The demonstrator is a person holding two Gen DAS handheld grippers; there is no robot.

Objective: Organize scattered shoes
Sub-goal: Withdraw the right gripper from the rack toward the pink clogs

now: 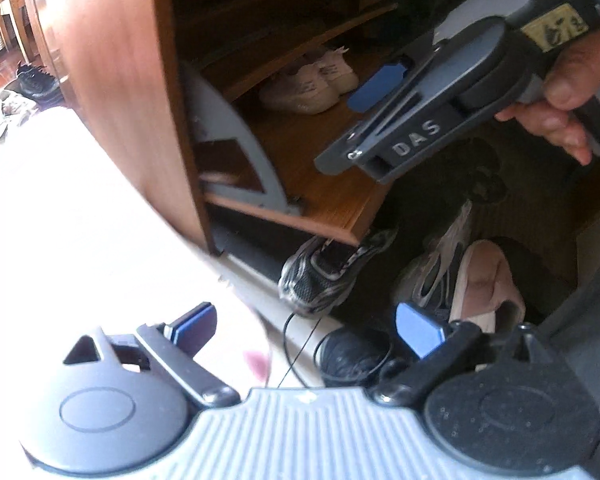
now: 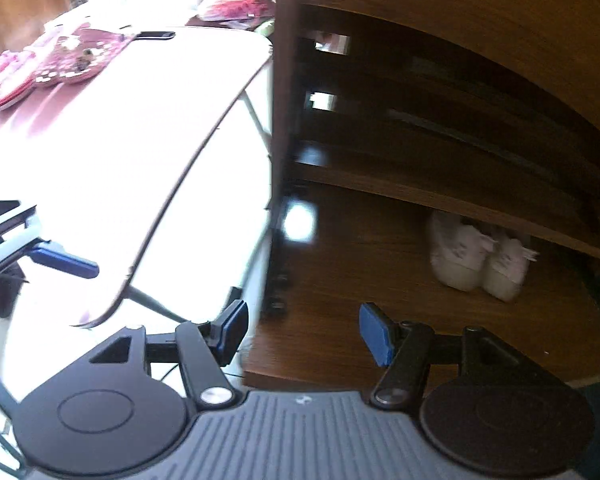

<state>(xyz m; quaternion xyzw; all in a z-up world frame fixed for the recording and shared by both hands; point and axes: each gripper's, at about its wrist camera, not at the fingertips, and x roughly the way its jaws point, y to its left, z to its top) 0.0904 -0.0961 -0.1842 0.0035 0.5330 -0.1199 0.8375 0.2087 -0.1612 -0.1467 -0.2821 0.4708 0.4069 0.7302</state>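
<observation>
Both grippers empty, jaws apart w/ nothing between the pads. Left gripper [image 1: 306, 330] spread wide; right gripper [image 2: 304, 332] open too, a bit narrower.

Task things: white sneaker pair [image 2: 480, 256] already parked on the lower shelf [image 2: 360, 280] of the wooden shoe cabinet [image 1: 112, 80], toes facing out. Rest lies on the dark floor in front of the cabinet, seen from left wrist cam: black-grey mesh sneaker [image 1: 324, 272] at approx 12 o'clock from the left gripper, just beyond its pads, partly tucked under the shelf lip. Grey-white sneaker [image 1: 436, 272] and pink slipper [image 1: 488, 284] at approx 1–2 o'clock, lying side by side and touching. A round black item [image 1: 352, 354] sits right between the left pads' line of sight at 12 o'clock, very near; can't tell what it is, blurred.

Key relation: the black-grey sneaker's long axis runs roughly 8-to-2 o'clock across the left view, so prob. skewed to the jaw line; wrist would likely need some roll to straddle it across its width. Left gripper is the nearer one. The right gripper [image 1: 376, 92], held in a hand [image 1: 568, 92], sits up at 1 o'clock over the shelf, and its own cam shows only shelf and white pair, no loose shoe.

Judgement: next pick prob. falls to the left.
</observation>
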